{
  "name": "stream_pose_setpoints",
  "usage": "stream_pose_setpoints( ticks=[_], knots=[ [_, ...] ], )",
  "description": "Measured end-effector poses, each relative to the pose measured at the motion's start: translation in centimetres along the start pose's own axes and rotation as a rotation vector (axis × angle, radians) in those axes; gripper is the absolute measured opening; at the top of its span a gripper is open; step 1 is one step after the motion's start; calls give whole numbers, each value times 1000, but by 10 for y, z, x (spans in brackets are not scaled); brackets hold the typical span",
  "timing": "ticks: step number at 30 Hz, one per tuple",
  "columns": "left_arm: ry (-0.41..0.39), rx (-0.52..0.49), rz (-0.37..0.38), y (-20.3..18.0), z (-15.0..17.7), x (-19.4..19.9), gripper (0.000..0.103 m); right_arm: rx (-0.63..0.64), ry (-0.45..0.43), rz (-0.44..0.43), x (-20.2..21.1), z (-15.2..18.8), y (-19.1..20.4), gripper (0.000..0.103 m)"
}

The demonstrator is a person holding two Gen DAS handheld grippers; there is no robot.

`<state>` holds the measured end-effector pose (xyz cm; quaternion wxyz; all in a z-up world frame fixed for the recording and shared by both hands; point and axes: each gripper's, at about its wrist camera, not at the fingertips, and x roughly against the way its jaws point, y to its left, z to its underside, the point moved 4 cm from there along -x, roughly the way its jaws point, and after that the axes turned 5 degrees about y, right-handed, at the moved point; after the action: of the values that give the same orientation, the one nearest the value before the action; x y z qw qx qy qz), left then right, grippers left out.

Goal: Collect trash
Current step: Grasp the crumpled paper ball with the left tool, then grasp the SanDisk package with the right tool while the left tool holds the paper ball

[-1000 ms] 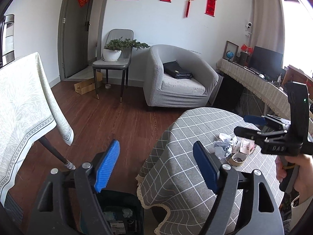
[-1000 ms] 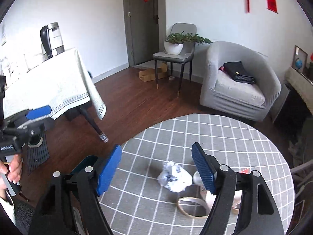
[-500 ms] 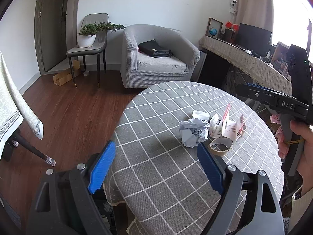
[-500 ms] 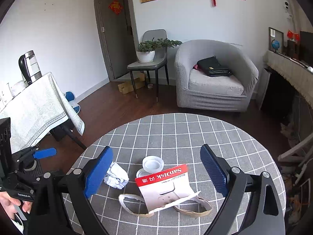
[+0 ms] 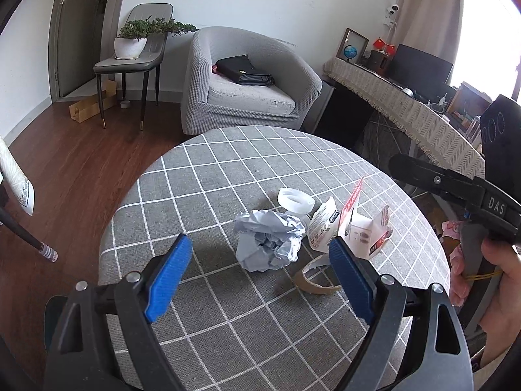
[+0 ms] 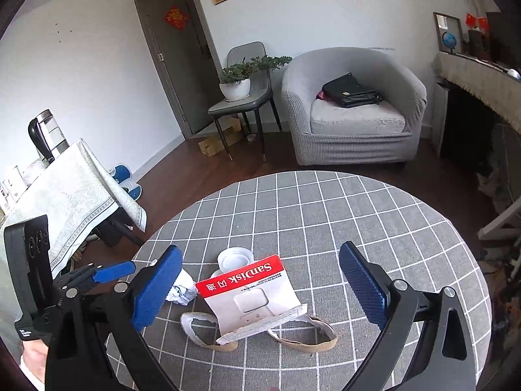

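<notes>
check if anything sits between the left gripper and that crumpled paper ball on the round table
Nothing visible does. The left gripper is open, its jaws spread wide, and the crumpled paper ball lies straight ahead of the gap with only bare checked tablecloth between. The torn tape ring lies off to the right, by the right finger.

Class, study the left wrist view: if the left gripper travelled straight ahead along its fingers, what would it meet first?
Most likely the crumpled paper ball, which lies on the checked tablecloth centred between the open fingers of the left gripper. Depth is uncertain, but nothing shows in front of it.
</notes>
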<state>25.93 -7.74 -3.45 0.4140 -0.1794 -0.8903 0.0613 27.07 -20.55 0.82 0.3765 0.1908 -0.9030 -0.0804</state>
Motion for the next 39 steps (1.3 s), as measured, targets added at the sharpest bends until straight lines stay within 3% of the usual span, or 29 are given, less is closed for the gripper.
stream_pose_setpoints(
  ticks=[6, 14, 19, 30, 38, 39],
  knots=[
    [18, 4, -45, -5, -3, -22, 84, 14, 40, -16, -9, 3, -1, 98],
    [50, 23, -32, 0, -8, -37, 66, 39, 100, -64, -22, 7, -1, 98],
    [53, -1, -30, 5, -9, -34, 51, 76, 119, -46, -28, 7, 3, 98],
    [41, 10, -33, 27, -12, -18, 49, 275, 194, 18, -48, 14, 30, 98],
    [39, -2, -36, 31, -6, -1, 49, 314, 223, 96, -63, 20, 35, 98],
    [41, -9, -38, 32, -5, 2, 49, 301, 220, 107, -63, 20, 33, 93]
  ],
)
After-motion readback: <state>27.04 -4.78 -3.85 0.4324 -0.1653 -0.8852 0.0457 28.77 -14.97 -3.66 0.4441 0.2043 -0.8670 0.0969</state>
